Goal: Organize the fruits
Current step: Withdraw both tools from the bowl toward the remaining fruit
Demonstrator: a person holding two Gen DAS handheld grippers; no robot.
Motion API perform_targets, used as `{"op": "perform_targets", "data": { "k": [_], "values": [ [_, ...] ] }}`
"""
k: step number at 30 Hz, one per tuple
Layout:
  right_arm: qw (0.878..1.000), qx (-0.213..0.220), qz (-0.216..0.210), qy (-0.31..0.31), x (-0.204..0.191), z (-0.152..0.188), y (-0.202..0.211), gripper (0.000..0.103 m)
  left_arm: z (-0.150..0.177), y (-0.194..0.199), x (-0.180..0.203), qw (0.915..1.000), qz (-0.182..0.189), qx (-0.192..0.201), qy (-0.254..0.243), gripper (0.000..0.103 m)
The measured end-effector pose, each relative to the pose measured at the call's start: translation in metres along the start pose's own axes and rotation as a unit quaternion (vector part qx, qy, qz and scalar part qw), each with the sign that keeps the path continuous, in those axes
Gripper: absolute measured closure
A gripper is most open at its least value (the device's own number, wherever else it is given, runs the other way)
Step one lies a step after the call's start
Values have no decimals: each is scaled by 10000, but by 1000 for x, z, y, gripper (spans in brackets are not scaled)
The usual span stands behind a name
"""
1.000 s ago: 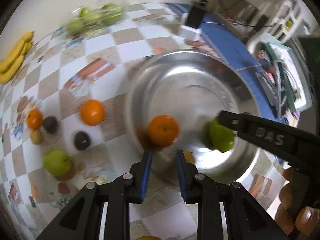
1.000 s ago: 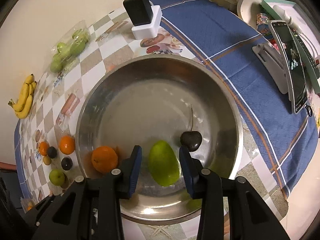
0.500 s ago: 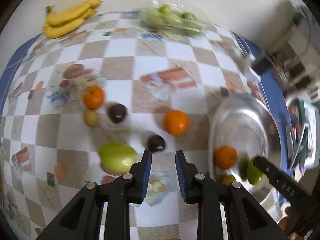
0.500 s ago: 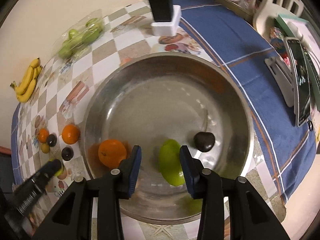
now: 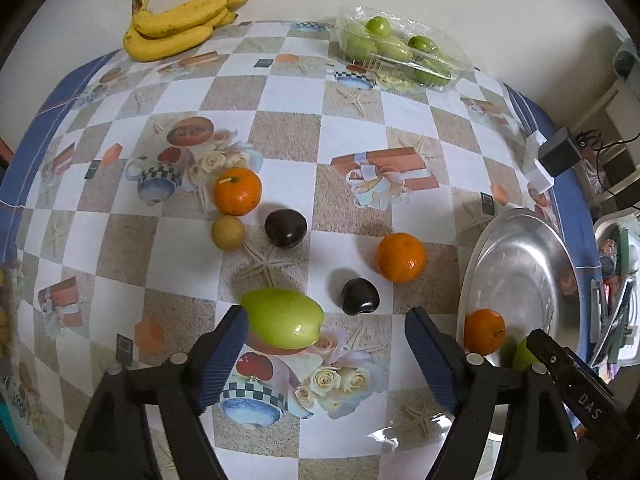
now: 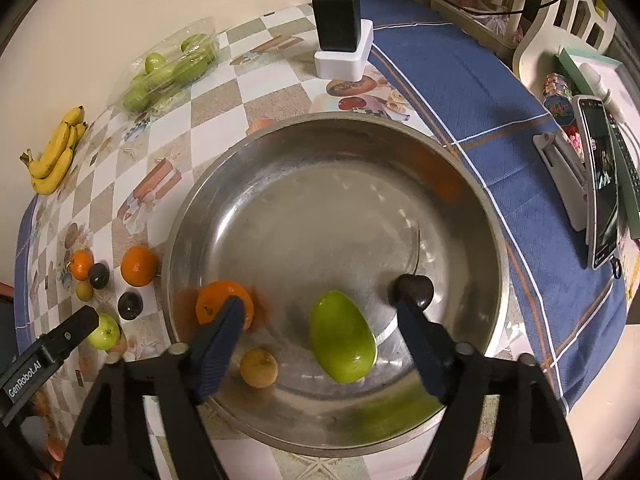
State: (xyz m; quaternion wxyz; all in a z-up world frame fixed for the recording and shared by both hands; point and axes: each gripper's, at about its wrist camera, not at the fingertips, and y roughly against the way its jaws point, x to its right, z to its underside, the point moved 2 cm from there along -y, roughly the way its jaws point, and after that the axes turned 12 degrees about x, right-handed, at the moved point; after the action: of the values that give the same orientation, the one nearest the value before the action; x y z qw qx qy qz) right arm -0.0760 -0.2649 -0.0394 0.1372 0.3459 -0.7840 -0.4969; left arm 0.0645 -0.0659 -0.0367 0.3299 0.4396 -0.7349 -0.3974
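In the right wrist view a steel bowl (image 6: 320, 200) holds a green fruit (image 6: 342, 336), an orange (image 6: 218, 302), a small yellow fruit (image 6: 258, 368) and a dark stemmed fruit (image 6: 414, 290). My right gripper (image 6: 320, 312) hangs over it with its jaws opening; the green fruit lies loose between them. My left gripper (image 5: 326, 328), jaws also opening, hovers over loose fruit on the checked cloth. A green fruit (image 5: 282, 322) lies by its left finger and a dark plum (image 5: 359, 296) just ahead. An orange (image 5: 401, 257) sits further right.
Further back lie another orange (image 5: 237, 191), a small yellow fruit (image 5: 227, 232) and a second dark plum (image 5: 285, 227). Bananas (image 5: 180, 24) and a plastic box of green fruit (image 5: 400, 52) line the wall. A charger (image 6: 338, 20) and a phone on a stand (image 6: 600, 180) sit beyond the bowl.
Both grippers have opened wide. The right one let go of the green fruit, which lies in the bowl. The left gripper swung from the bowl to the loose fruit on the cloth.
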Motion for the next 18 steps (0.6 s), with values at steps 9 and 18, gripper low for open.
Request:
{"op": "perform_targets", "data": {
  "k": [9, 18],
  "values": [
    [10000, 42, -29, 78, -2, -1, -1, 13, -1, 0, -3, 9999, -111, 93, 7, 4],
    [9998, 81, -70, 160, -5, -1, -1, 2, -4, 1, -12, 9996, -163, 221, 89, 0]
  ]
}}
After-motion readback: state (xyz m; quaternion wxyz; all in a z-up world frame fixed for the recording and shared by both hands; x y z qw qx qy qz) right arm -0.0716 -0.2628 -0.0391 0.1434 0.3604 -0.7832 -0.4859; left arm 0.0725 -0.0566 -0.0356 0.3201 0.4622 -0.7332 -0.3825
